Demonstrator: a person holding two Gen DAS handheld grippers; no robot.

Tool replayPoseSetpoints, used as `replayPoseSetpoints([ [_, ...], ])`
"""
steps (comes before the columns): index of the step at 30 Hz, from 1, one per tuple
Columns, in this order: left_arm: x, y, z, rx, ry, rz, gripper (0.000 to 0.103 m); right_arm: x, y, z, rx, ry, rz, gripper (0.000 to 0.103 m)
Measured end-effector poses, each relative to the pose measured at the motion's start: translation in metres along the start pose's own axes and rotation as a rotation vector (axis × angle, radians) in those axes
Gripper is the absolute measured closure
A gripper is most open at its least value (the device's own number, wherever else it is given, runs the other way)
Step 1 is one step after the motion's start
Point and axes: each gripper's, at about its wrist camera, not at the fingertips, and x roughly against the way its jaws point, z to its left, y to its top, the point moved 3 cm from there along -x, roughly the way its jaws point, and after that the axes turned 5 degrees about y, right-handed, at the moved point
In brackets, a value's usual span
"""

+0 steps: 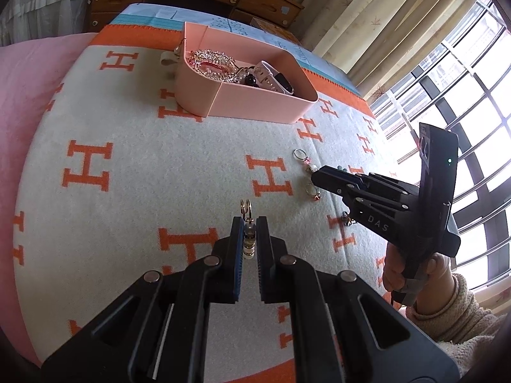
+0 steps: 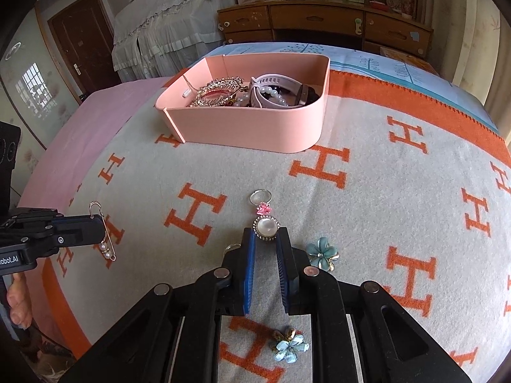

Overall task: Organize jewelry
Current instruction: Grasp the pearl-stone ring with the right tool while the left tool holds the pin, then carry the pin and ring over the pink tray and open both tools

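A pearl brooch pin [image 1: 248,236] was clamped between the fingers of the left gripper [image 1: 248,223] at the lower centre of the left wrist view; its gold loop stood out beyond the fingertips. In the right wrist view the same pin [image 2: 107,239] hung at the left edge, lifted off the patterned blanket [image 2: 367,217].

The right gripper [image 2: 266,239] was held with its jaws parted around a pearl-faced ring [image 2: 266,228] at mid-frame — whether the pads already touched its rim could not be told. A silver ring [image 2: 260,196] with a pink stone lay just above it, a blue flower earring [image 2: 322,252] to its right, and a second flower earring [image 2: 289,346] near the bottom edge.

The pink tray [image 2: 242,127], in the upper middle, already held a watch and beaded pieces.

These pieces were judged light, small and rigid, yet slippery on their polished faces. The pearl-faced ring would best be taken across its metal rim, not the domed pearl, and gently — the soft blanket would give under pressure.
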Motion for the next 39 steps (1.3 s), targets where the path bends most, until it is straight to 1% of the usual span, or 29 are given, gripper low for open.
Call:
replayPoseSetpoints([
  [4,0.0,-0.001,-0.001,-0.006,0.003,0.001,0.098,-0.002,0.002,0.001,0.008,0.012,-0.004,0.083],
  [7,0.0,-0.002,-0.003,-0.01,0.007,0.003,0.097,-0.004,0.003,0.003,0.024,0.004,-0.009,0.082],
  [24,0.004,0.001,-0.008,-0.014,0.008,-0.009,0.098,-0.011,0.007,0.017,0.045,-0.087,-0.031,0.082],
  [26,0.008,0.003,-0.009,-0.018,0.008,-0.016,0.098,-0.01,0.006,0.016,0.04,-0.091,-0.033,0.084],
  [28,0.012,0.006,-0.01,-0.026,0.01,-0.023,0.098,-0.009,0.006,0.014,0.027,-0.074,-0.035,0.084],
  [33,0.029,0.023,-0.016,-0.053,0.012,-0.046,0.098,-0.003,0.008,0.011,0.005,-0.05,-0.039,0.084],
  [36,0.043,0.043,-0.021,-0.063,0.002,-0.068,0.098,0.011,0.013,0.015,0.002,-0.03,-0.061,0.084],
  [39,0.054,0.071,-0.025,-0.074,-0.007,-0.092,0.097,0.032,0.026,0.021,0.011,-0.008,-0.105,0.084],
])
